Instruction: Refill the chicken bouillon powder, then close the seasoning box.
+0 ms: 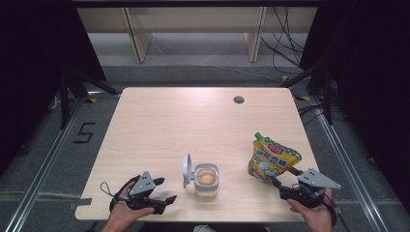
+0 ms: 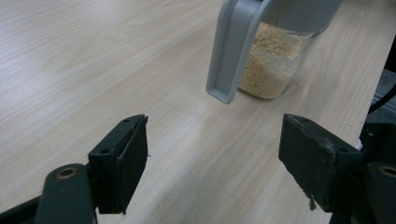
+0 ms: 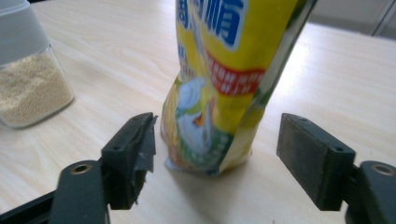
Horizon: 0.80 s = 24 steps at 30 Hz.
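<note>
A clear jar (image 1: 207, 180) of beige granules stands near the table's front edge, its grey flip lid (image 1: 187, 170) swung open to the left. A yellow printed pouch (image 1: 271, 158) stands upright to the jar's right. My left gripper (image 1: 164, 191) rests on the table left of the jar, open and holding nothing. In the left gripper view the jar (image 2: 273, 60) and the hanging lid (image 2: 233, 51) lie ahead of the open jaws (image 2: 215, 158). My right gripper (image 1: 280, 187) sits just in front of the pouch. Its jaws (image 3: 217, 154) stand wide apart, the pouch (image 3: 224, 70) just beyond them and untouched.
The light wooden table (image 1: 193, 121) has a round cable hole (image 1: 238, 100) at the back right. Its front edge runs just below both hands. The jar (image 3: 28, 79) stands off to the left in the right gripper view. Dark curtains and floor rails flank the table.
</note>
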{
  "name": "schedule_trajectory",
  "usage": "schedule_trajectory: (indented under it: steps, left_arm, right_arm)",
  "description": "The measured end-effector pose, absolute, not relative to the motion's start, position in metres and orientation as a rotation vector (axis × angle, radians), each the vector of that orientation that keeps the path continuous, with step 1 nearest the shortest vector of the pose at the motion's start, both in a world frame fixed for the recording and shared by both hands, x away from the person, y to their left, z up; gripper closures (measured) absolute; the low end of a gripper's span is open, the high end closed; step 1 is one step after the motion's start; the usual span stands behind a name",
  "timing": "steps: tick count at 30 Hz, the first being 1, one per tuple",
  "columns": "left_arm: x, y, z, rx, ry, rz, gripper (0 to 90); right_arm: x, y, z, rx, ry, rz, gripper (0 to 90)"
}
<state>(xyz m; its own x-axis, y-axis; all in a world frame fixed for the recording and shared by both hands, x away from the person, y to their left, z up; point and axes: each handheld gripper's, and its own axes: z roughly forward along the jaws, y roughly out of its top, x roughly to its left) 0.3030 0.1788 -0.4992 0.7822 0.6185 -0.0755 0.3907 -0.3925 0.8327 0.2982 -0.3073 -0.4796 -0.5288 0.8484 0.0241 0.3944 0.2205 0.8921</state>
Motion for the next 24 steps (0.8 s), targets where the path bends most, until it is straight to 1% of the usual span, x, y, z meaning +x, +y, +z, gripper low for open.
schedule_trajectory:
  steps: [5,6,9,11,17,24]
  left_arm:
    - [0.302,0.178,-0.499,2.034,0.762,0.298,23.5]
    - [0.302,0.178,-0.499,2.036,0.764,0.298,23.5]
    - [0.303,0.179,-0.498,2.046,0.759,0.304,23.4]
    - [0.303,0.179,-0.498,2.036,0.762,0.295,23.2]
    - [0.303,0.178,-0.5,2.018,0.77,0.296,20.7]
    - [0.303,0.179,-0.498,2.02,0.777,0.294,19.7]
  right_arm:
    - [0.29,-0.306,-0.48,1.148,2.067,1.211,25.4]
    - [0.286,-0.303,-0.48,1.199,2.075,1.203,25.1]
    - [0.284,-0.302,-0.481,1.142,2.111,1.163,24.2]
    - [0.281,-0.301,-0.48,1.163,2.126,1.158,24.1]
    - [0.27,-0.295,-0.479,1.198,2.131,1.108,23.4]
    - [0.27,-0.295,-0.481,1.096,2.153,1.075,24.1]
